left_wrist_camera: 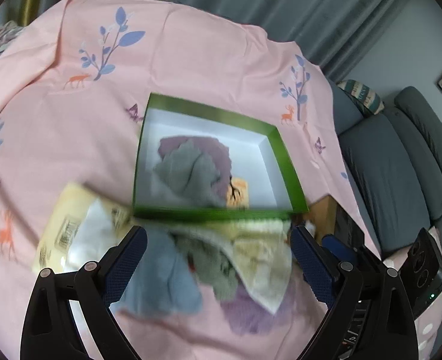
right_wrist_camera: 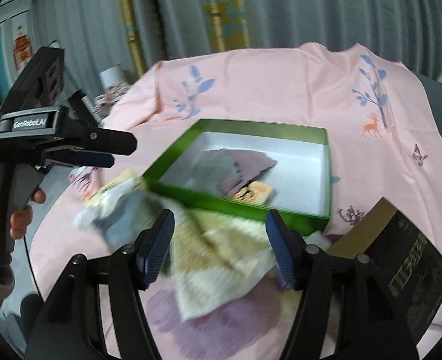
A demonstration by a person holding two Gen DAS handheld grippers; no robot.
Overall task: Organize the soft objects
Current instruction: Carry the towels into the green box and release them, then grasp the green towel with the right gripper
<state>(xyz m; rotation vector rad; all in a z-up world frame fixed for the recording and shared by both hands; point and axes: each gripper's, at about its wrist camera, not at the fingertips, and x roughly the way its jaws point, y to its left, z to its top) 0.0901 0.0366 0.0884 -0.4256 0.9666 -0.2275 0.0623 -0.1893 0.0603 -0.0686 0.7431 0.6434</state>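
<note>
A green box (left_wrist_camera: 276, 147) with a white inside stands on the pink printed cloth (left_wrist_camera: 191, 60). In it lie a grey cloth (left_wrist_camera: 188, 171), a mauve cloth (left_wrist_camera: 212, 150) and a small orange one (left_wrist_camera: 239, 192). In front of the box is a loose heap: a blue cloth (left_wrist_camera: 164, 276), a grey-green one (left_wrist_camera: 215, 270), a cream-yellow one (right_wrist_camera: 221, 255) and a purple one (left_wrist_camera: 248, 315). My left gripper (left_wrist_camera: 218, 234) hangs open above the heap with nothing between its fingers. My right gripper (right_wrist_camera: 220, 219) is open over the cream-yellow cloth, and its pads do not press it.
A yellow packet (left_wrist_camera: 68, 225) lies left of the heap. A brown and black carton (right_wrist_camera: 401, 258) sits at the table's right edge. A grey sofa (left_wrist_camera: 401, 165) stands beyond that edge, with curtains behind the table. A person's hand (right_wrist_camera: 22, 213) holds the left gripper's handle.
</note>
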